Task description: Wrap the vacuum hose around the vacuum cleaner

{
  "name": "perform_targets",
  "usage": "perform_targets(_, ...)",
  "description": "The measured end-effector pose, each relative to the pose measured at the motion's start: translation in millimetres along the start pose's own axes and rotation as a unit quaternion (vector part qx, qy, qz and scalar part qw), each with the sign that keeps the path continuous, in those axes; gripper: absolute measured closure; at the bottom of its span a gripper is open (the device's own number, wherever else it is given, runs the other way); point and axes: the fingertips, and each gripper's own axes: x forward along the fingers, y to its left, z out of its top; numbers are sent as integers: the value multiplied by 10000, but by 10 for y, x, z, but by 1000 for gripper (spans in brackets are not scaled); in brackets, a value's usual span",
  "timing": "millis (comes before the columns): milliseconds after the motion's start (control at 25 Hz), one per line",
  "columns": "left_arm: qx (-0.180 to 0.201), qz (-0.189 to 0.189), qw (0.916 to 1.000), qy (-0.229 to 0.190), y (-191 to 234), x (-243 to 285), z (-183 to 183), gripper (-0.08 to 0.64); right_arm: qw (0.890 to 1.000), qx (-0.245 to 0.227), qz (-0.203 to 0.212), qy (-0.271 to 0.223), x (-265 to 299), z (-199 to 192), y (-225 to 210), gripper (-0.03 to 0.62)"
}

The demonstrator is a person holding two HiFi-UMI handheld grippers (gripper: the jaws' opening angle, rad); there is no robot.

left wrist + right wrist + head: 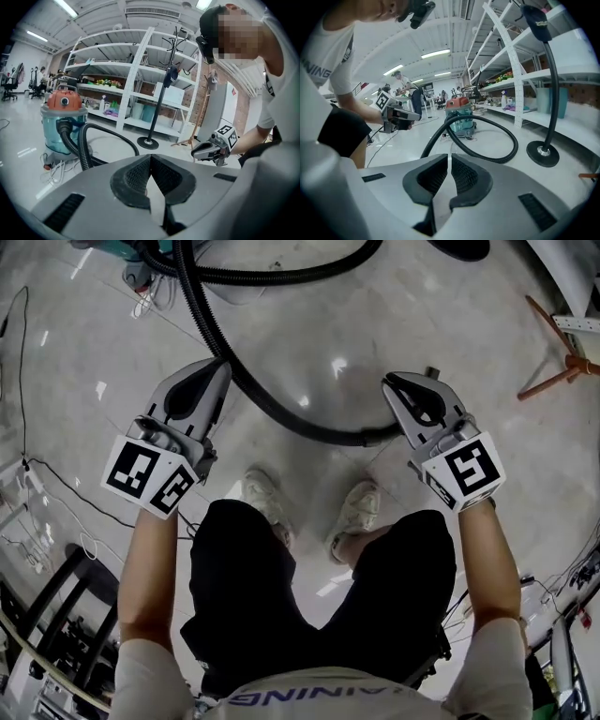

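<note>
The vacuum cleaner point(63, 123), orange on top with a teal tank, stands on the floor ahead, also in the right gripper view point(461, 115). Its black ribbed hose point(272, 404) runs from it across the floor in a wide loop point(492, 140). In the head view the hose passes under the tip of my left gripper point(223, 365) and ends near my right gripper point(387, 381). Both grippers hang above the floor, a little apart from the hose. The left gripper point(151, 157) has its pads together with nothing between them. The right gripper point(450, 156) is likewise shut and holds nothing.
A coat stand with a round black base point(542, 154) stands on the floor beside white shelving point(140, 70). Wooden stand legs point(562, 362) show at the far right. Loose cables point(66, 486) and a dark rack point(47, 615) lie at the left. The person's shoes point(267, 498) are below the grippers.
</note>
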Motion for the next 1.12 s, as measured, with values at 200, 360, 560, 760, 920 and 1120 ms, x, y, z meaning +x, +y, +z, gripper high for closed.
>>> perform_targets(200, 86, -165, 9998, -8, 135, 346, -409, 543, 10000, 13, -33, -3, 286, -525, -237, 578)
perform_targets(360, 32, -209, 9998, 26, 259, 556, -583, 543, 9995, 19, 277, 170, 532, -871, -270, 563)
perform_targets(560, 58, -337, 9994, 91, 325, 761, -688, 543, 9886, -93, 1271, 798, 799, -1506, 39, 453)
perform_targets(760, 169, -453, 9987, 148, 290, 898, -716, 543, 9591, -287, 2385, 1496, 823, -2211, 617, 375)
perform_targets(920, 167, -541, 9983, 118, 266, 918, -706, 543, 9347, -382, 2995, 1874, 824, -2610, 1006, 352)
perform_targets(1120, 127, -584, 9981, 150, 263, 868, -777, 543, 9118, -758, 3379, 2207, 917, -2931, 1311, 344)
